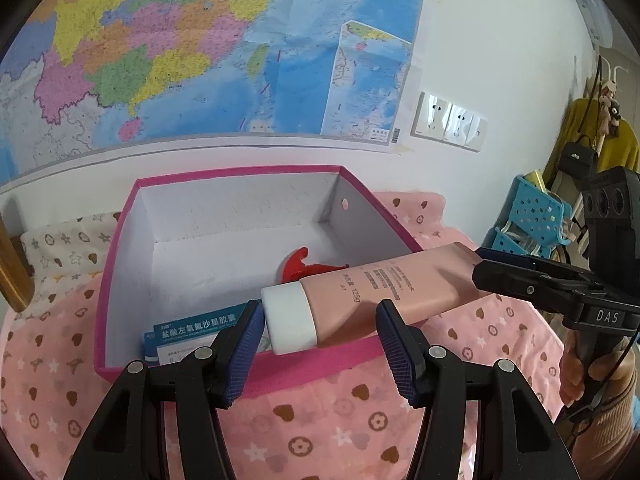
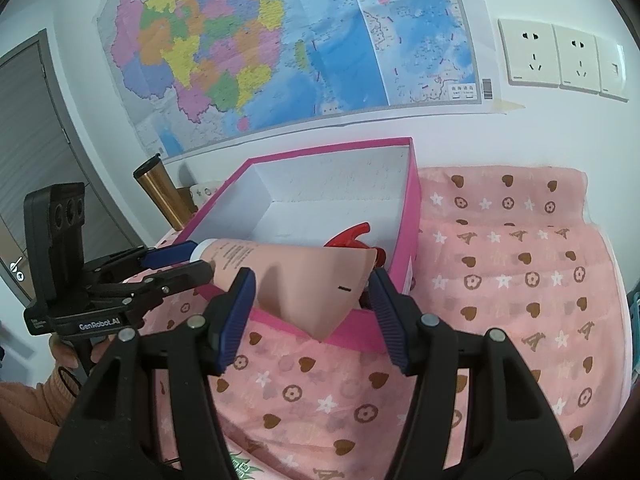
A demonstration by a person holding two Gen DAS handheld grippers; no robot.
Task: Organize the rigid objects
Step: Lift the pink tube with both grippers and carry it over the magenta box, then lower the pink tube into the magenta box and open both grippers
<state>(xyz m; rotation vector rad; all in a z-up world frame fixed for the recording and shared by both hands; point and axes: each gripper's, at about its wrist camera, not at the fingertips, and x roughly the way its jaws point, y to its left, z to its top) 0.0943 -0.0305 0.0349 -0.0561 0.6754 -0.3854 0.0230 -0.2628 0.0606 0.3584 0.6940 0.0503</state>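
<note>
The pink tube [image 1: 384, 288] hides most of the red sprayer [image 1: 304, 266] (box [image 1: 240, 172] floor beneath).

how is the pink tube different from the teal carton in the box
The pink tube is held up at both ends by the left claw and right claw; the teal carton lies inside the pink box. The tube is rounded with a white cap; the carton is flat and rectangular. Both carry printed text.
</note>
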